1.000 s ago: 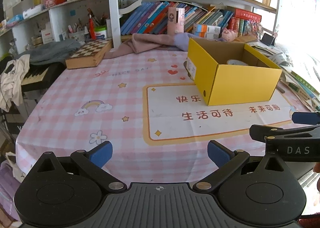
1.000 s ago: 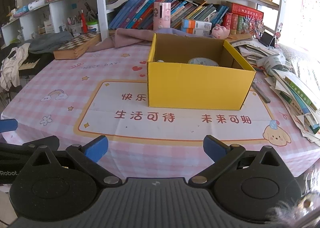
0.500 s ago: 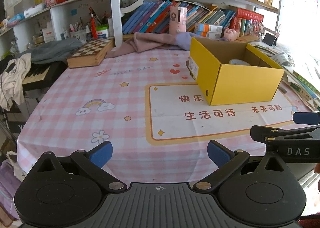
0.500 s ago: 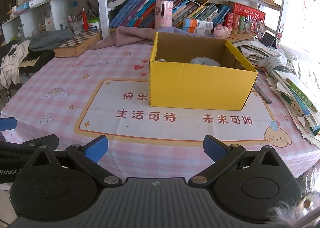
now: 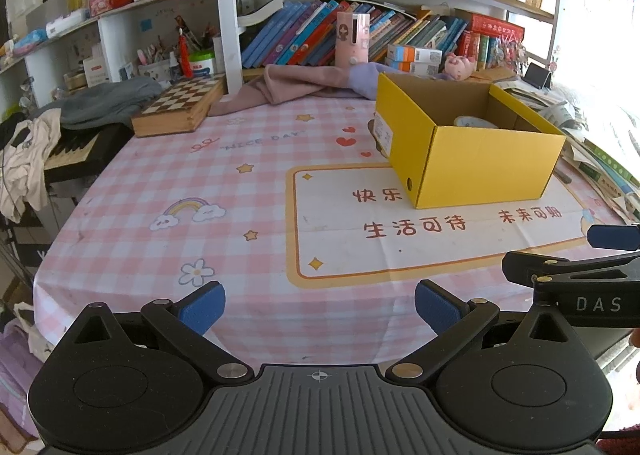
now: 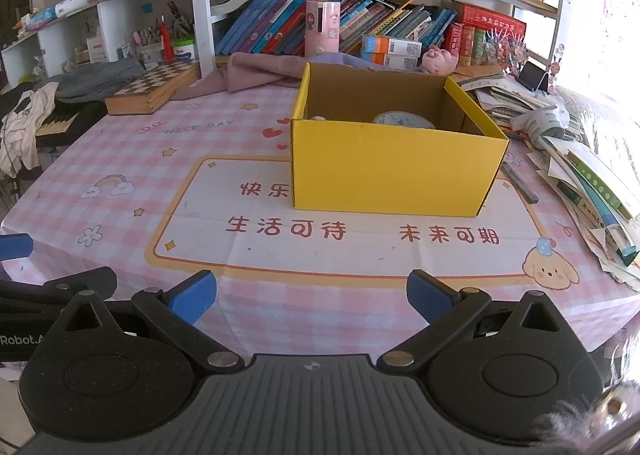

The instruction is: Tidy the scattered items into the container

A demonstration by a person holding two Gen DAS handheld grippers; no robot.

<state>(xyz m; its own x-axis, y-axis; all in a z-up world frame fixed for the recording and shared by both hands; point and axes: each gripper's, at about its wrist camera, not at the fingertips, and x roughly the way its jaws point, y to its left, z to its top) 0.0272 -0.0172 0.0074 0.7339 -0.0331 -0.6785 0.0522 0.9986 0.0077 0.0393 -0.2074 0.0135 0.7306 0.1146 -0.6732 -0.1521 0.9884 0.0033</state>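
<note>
Claws (image 6: pixel 312 297) slightly back; chessboard (image 6: pixel 154 89) aside

- Inside the yellow box (image 6: pixel 394 171), a round pale object (image 6: pixel 402 121) shows only its top; the near wall hides the rest.
- A small white item (image 6: pixel 318 118) peeks over the rim, unidentifiable.
- The paper stack (image 6: pixel 592 191) runs off the right edge.

Two low wrist views from the table's near edge, facing the shelves, sharing the yellow box (image 5: pixel 480 167).

yellow box (image 6: pixel 394 171) slightly nearer in both views
</note>
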